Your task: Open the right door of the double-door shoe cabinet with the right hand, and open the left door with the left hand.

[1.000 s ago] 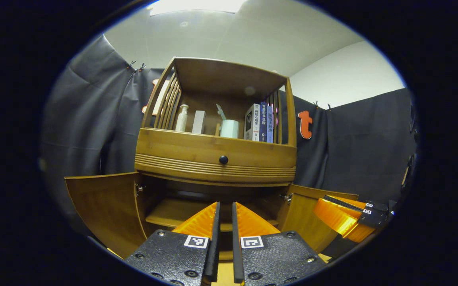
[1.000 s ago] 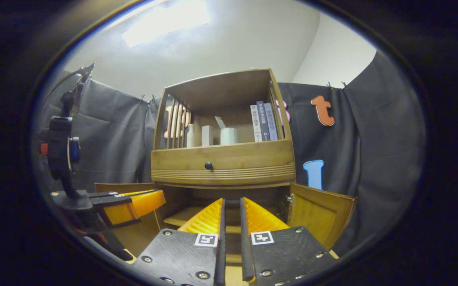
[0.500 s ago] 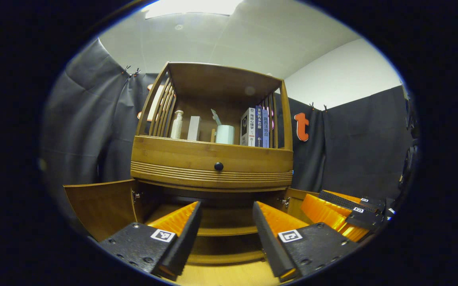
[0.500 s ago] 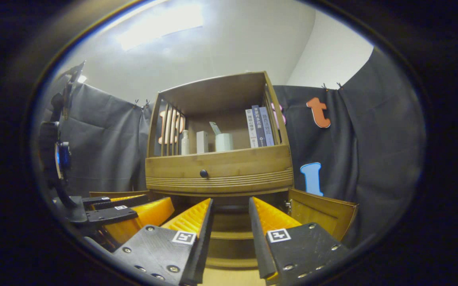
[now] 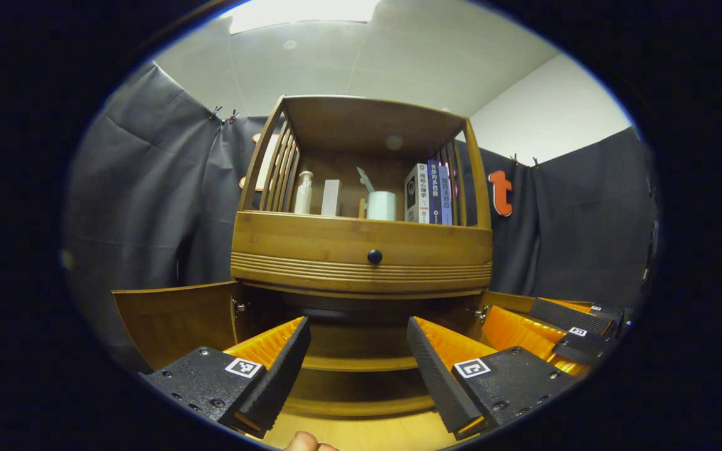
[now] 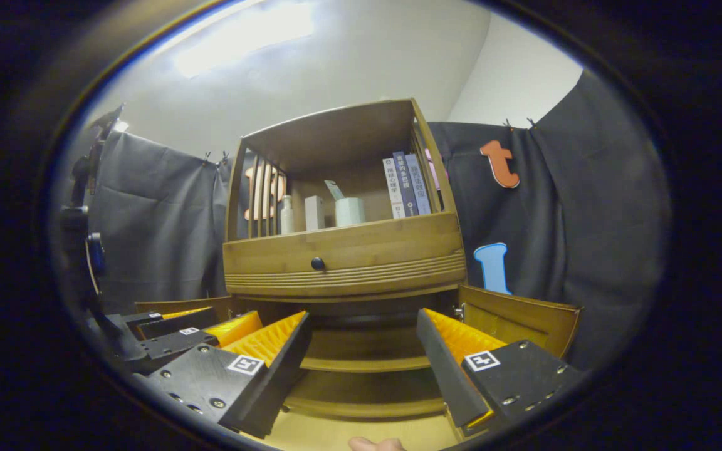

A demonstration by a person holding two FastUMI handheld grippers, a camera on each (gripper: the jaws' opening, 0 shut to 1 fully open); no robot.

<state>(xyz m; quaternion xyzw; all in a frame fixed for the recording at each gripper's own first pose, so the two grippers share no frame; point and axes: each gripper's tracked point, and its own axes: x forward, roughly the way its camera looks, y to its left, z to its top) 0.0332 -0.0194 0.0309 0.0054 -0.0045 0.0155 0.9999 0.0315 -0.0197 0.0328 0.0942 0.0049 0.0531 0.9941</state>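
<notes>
Now both cabinet doors [image 5: 173, 313] swung open, both grippers' jaws apart

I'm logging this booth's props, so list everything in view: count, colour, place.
shoe cabinet: one, brown wood, centre
left door: one, brown, swung open
right door: one, brown, swung open
drawer knob: one, dark, cabinet front
bottle: one, pale, top shelf left
box: one, white, beside the bottle
cup: one, pale, shelf middle
books: three, white, dark and blue, upright, shelf right
left gripper: one, open, facing the lower shelves
right gripper: one, open, empty
</notes>
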